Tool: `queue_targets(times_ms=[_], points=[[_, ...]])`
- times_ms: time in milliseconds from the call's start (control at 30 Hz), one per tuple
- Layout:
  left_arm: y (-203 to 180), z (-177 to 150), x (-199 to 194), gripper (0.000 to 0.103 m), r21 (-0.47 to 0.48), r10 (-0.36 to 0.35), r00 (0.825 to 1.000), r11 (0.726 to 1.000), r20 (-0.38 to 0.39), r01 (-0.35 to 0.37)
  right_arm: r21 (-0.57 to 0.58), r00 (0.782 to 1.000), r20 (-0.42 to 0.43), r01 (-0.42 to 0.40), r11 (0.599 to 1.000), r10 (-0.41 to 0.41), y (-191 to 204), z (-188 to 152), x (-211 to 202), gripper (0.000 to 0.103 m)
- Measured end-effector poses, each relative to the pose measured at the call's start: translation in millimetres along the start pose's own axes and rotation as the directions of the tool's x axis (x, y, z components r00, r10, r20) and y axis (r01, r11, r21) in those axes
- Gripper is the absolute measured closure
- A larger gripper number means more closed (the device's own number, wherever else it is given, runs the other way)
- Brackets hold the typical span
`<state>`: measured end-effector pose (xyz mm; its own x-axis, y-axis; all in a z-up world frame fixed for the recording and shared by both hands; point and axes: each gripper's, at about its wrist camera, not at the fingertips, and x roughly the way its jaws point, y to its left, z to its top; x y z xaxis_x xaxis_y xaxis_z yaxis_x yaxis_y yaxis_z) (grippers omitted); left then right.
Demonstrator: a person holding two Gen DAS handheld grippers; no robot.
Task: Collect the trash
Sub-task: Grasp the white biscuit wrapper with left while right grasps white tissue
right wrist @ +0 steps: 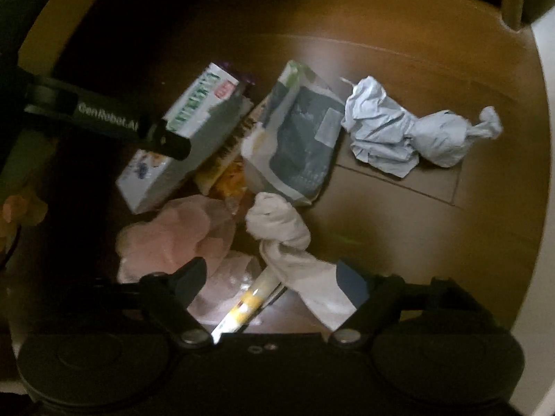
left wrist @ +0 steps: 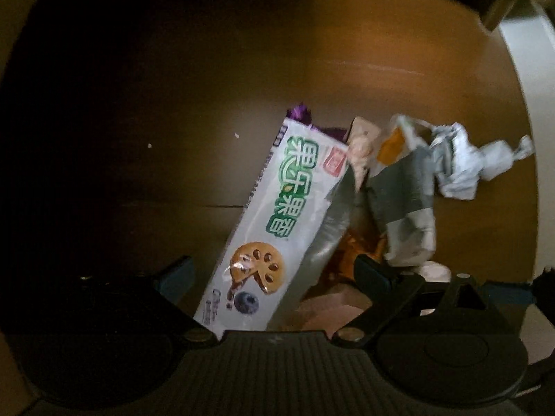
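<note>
I look down into a brown cardboard box point(left wrist: 156, 104) with trash on its floor. A white cookie pack point(left wrist: 277, 190) with green lettering lies between the wide-apart fingers of my left gripper point(left wrist: 275, 274); neither pad touches it. In the right wrist view the same cookie pack point(right wrist: 194, 111) lies under the left gripper's black finger point(right wrist: 163, 138). My right gripper point(right wrist: 274, 274) is open over a crumpled white tissue point(right wrist: 281, 225) and a yellow-white stick wrapper point(right wrist: 249, 301). The tissue's lower end reaches the right fingertip.
A grey-white pouch point(right wrist: 301, 138) and an orange snack wrapper point(right wrist: 225, 166) lie beside the cookie pack. Crumpled pale paper point(right wrist: 399, 131) sits to the right, pink plastic point(right wrist: 173, 232) at lower left. The box wall point(right wrist: 381, 7) rises all around; bare box floor point(right wrist: 399, 235) shows at right.
</note>
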<state>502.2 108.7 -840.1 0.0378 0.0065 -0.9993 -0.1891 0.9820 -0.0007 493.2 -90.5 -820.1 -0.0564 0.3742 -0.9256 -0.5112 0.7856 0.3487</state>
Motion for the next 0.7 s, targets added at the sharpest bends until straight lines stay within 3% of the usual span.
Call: queue_targets(times_ms=[167,267,333,400,467,567,700], points=[[-6,2,24,0.005,0.059,0.027,1.0,0.998,-0.008,-0.026,-0.008,0.999,0.02,0.028,1.0,-0.027,-4,7,21,0.031],[-2,4,35,0.005,0.06,0.033,0.999,0.998,-0.013,-0.032,-0.024,0.999,0.02,0.027,0.999,-0.027,-1,10,29,0.043],[1,6,39,0.014,0.049,0.027,0.999,0.998,-0.02,-0.026,-0.035,0.999,0.022,0.033,0.999,-0.032,0,11,32,0.052],[1,9,43,0.035,0.054,0.032,0.999,0.998,-0.04,-0.029,-0.03,0.999,0.025,0.041,0.999,-0.04,0,12,34,0.06],[2,11,43,0.039,0.061,0.033,0.999,0.998,-0.035,-0.031,-0.017,0.998,0.028,0.051,0.999,-0.051,2,12,38,0.07],[4,15,37,0.054,0.064,0.058,0.998,0.996,-0.037,-0.055,-0.002,0.998,0.031,0.056,0.998,-0.056,2,10,36,0.077],[9,15,27,0.061,0.049,0.08,0.996,0.996,-0.041,-0.078,0.014,0.997,0.038,0.06,0.998,-0.061,4,6,28,0.084]])
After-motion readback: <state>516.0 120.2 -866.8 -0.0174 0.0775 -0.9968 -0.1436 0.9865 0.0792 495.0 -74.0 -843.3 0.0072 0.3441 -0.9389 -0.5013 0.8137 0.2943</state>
